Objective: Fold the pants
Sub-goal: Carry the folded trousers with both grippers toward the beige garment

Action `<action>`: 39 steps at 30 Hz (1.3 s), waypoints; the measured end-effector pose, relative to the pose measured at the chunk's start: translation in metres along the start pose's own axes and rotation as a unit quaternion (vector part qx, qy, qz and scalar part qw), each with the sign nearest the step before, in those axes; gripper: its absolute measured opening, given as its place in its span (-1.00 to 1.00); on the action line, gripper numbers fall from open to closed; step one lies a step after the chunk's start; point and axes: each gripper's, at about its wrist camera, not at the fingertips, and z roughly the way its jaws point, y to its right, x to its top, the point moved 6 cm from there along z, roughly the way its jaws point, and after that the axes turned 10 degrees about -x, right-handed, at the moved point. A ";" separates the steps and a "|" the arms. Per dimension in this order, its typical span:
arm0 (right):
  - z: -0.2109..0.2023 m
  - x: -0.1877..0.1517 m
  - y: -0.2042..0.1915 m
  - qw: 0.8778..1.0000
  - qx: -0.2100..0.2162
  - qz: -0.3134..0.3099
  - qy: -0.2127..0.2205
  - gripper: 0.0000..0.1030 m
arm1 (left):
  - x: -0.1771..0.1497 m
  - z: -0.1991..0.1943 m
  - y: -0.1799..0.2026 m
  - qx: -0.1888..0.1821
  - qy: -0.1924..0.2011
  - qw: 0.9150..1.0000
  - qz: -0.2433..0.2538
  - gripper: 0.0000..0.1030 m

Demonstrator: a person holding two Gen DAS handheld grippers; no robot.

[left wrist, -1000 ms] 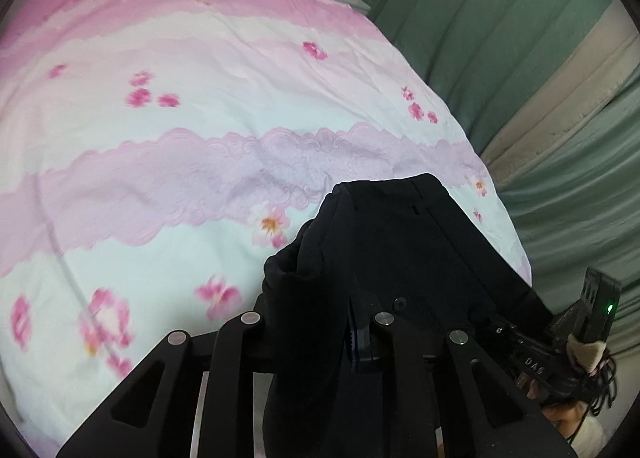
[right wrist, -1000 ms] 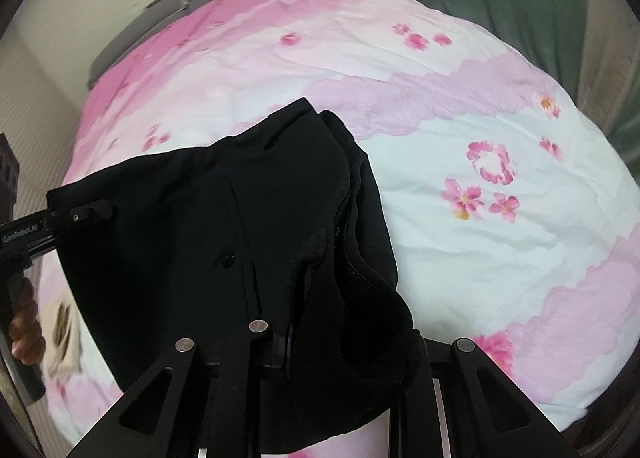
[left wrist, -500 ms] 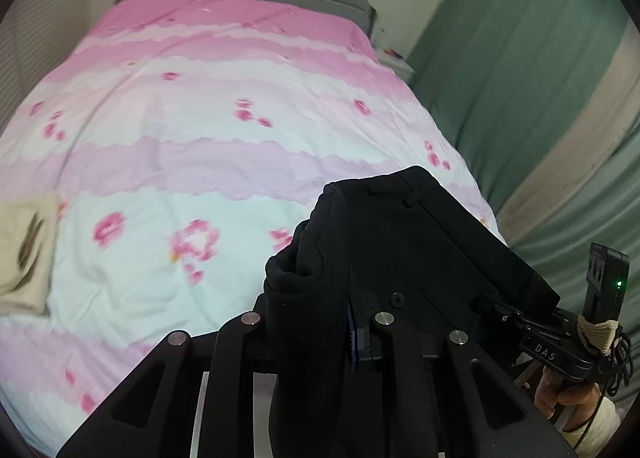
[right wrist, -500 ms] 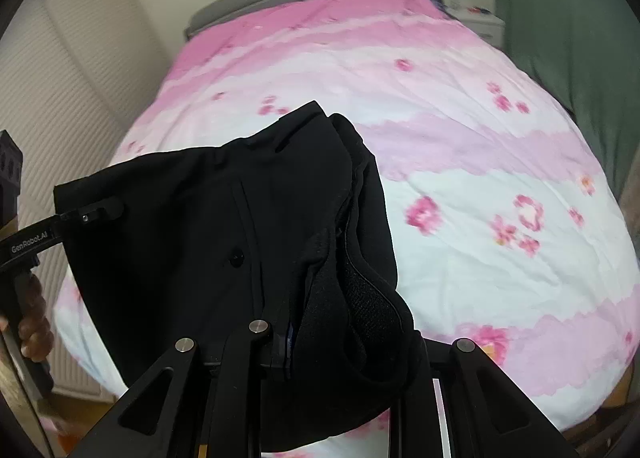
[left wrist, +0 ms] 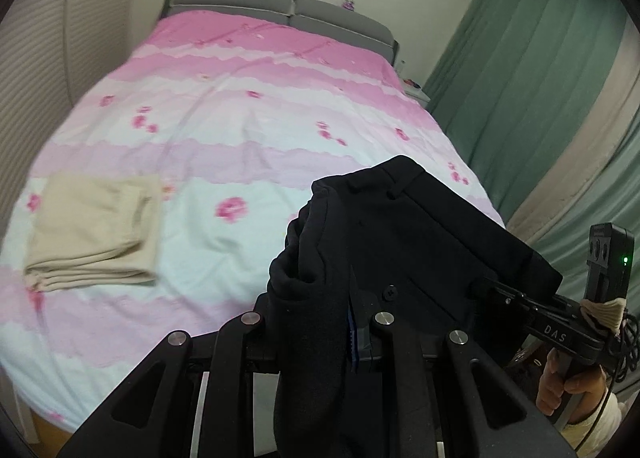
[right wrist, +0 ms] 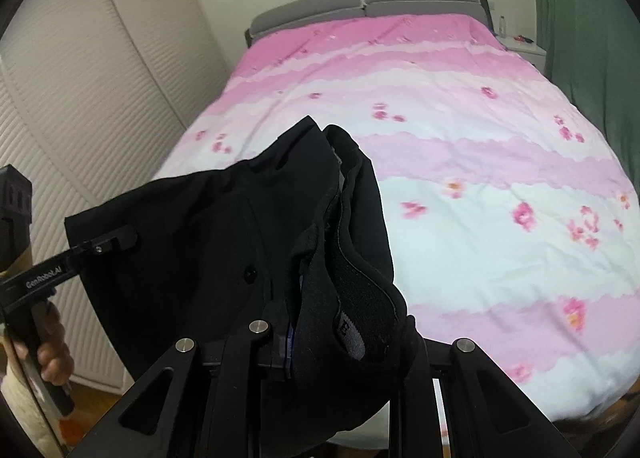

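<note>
Black pants hang in the air off the foot edge of the bed, stretched by their waistband between the two grippers and not resting on the bedspread. In the left wrist view the left gripper is clenched on one end of the waistband, dark cloth bunched up over its fingers and falling down past them; a button shows on the fabric just beyond. Across the span of cloth the right gripper bites the other end, carried by a hand on its handle near the right edge of that view. The right wrist view mirrors this: the right gripper is closed on the folded waistband, with the grey lining of the band turned outward beside it, while the left gripper pinches the far corner, a hand gripping its handle low at the left. Folded beige cloth lies on the bedspread near the bed's left edge, toward the foot. A grey headboard closes the far end, green curtains run along the bed's right side, and slatted white wardrobe doors stand along its left side.
</note>
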 end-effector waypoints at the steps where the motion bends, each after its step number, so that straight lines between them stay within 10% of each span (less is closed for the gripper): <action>1: -0.002 -0.004 -0.016 1.000 0.006 -0.001 0.002 -0.56 | -0.003 -0.010 -0.007 0.003 0.002 1.000 -0.002 -0.57; 22: 0.042 0.002 -0.232 0.980 0.138 -0.137 -0.028 -0.56 | -0.003 -0.125 -0.202 0.062 0.069 0.986 -0.141 -0.68; 39: 0.114 0.035 -0.359 0.997 0.068 -0.026 -0.036 -0.56 | 0.111 -0.091 -0.365 -0.022 -0.036 0.998 -0.040 -0.69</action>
